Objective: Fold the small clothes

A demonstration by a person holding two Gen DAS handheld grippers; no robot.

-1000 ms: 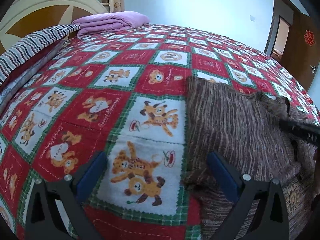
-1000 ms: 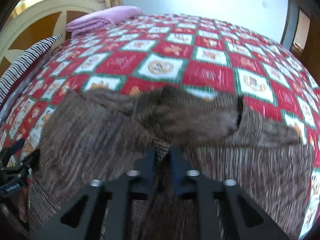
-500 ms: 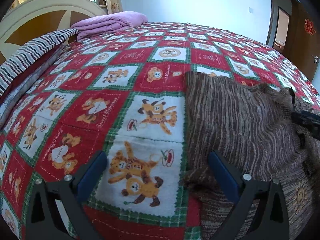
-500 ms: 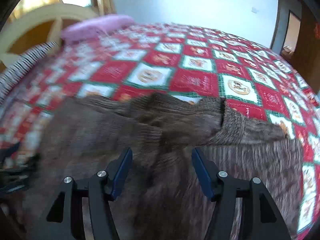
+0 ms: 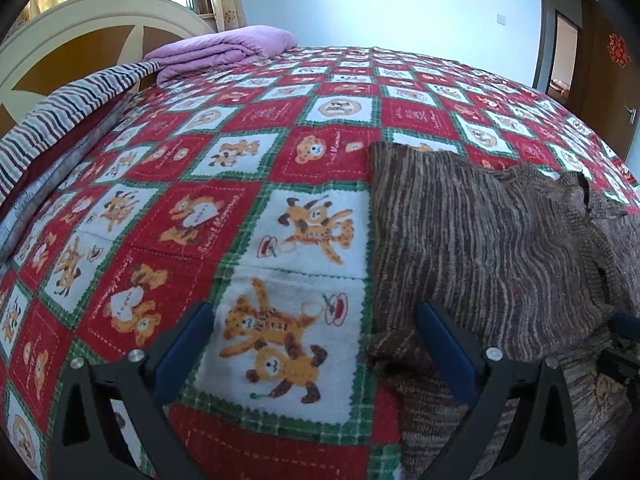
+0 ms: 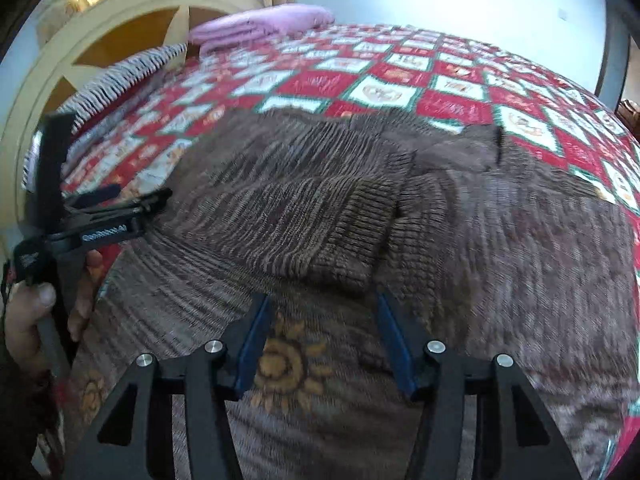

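A brown striped knitted sweater (image 5: 480,240) lies on the bed, its left sleeve folded across the body with the ribbed cuff (image 6: 348,240) lying just beyond my right gripper. My left gripper (image 5: 316,328) is open and empty, low over the quilt at the sweater's left edge; its right finger (image 5: 444,340) is over the sweater's edge. My right gripper (image 6: 322,320) is open and empty over the sweater's lower body (image 6: 500,280), near an orange sun motif (image 6: 288,364). The left gripper also shows at the left of the right wrist view (image 6: 120,208), held by a hand.
The bed carries a red, green and white teddy-bear quilt (image 5: 240,208). A folded purple blanket (image 5: 224,48) and a striped cover (image 5: 68,108) lie by the cream headboard (image 5: 80,20). A doorway (image 5: 564,52) is at the far right.
My right gripper opened, let go of the sleeve and drew back toward the sweater's hem; the cuff now lies flat on the body. The left gripper barely moved.
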